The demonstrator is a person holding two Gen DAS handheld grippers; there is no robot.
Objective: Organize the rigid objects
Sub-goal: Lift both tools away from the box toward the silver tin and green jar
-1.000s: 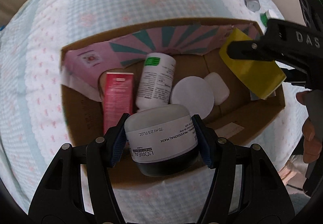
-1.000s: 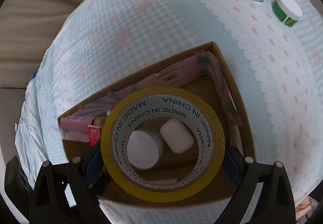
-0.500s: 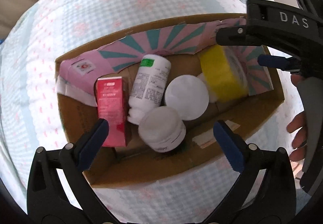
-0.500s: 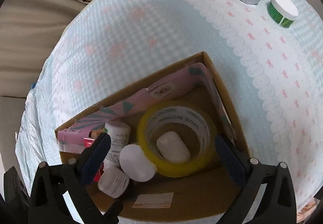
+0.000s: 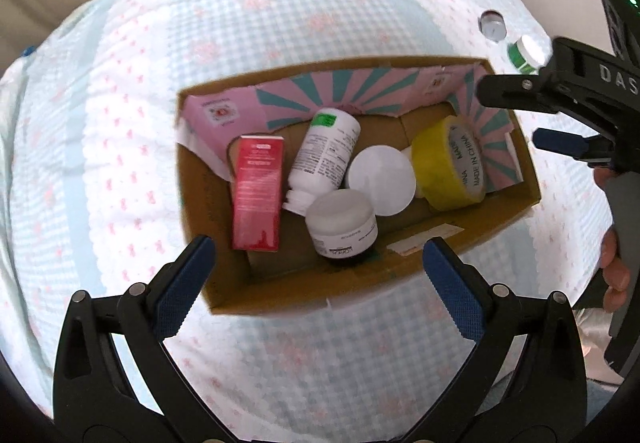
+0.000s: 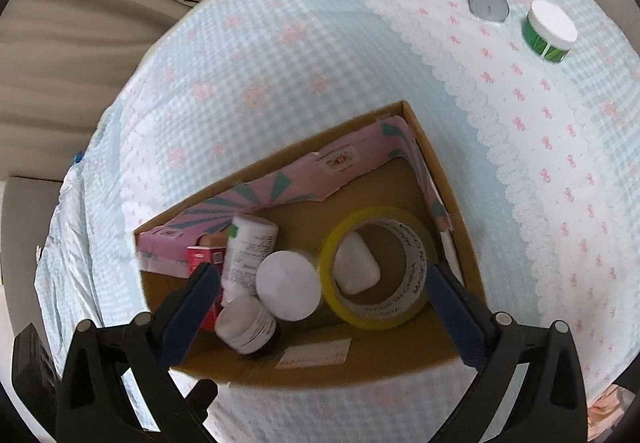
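Note:
A cardboard box (image 5: pixel 360 299) (image 6: pixel 440 171) sits on the checked cloth. In it lie a red carton (image 5: pixel 258 191), a white bottle (image 5: pixel 324 159) (image 6: pixel 248 251), a white-lidded jar (image 5: pixel 342 227) (image 6: pixel 244 323), a round white lid (image 5: pixel 380 181) (image 6: pixel 288 285), a white soap-like bar (image 6: pixel 356 269) and a yellow tape roll (image 5: pixel 448 163) (image 6: pixel 376 267). My left gripper (image 5: pixel 316 291) is open and empty above the box's near edge. My right gripper (image 6: pixel 316 311) is open and empty above the box; it also shows at the right in the left wrist view (image 5: pixel 560 123).
A small silver tin (image 6: pixel 488 1) (image 5: pixel 493 26) and a green jar with a white lid (image 6: pixel 550 31) (image 5: pixel 524 53) stand on the cloth beyond the box. Pink and teal paper (image 5: pixel 340 95) lines the box's far wall. Curtains hang behind the table.
My left gripper let go of the white-lidded jar into the box and opened. My right gripper dropped the yellow tape roll into the box and opened. Both have pulled back upward.

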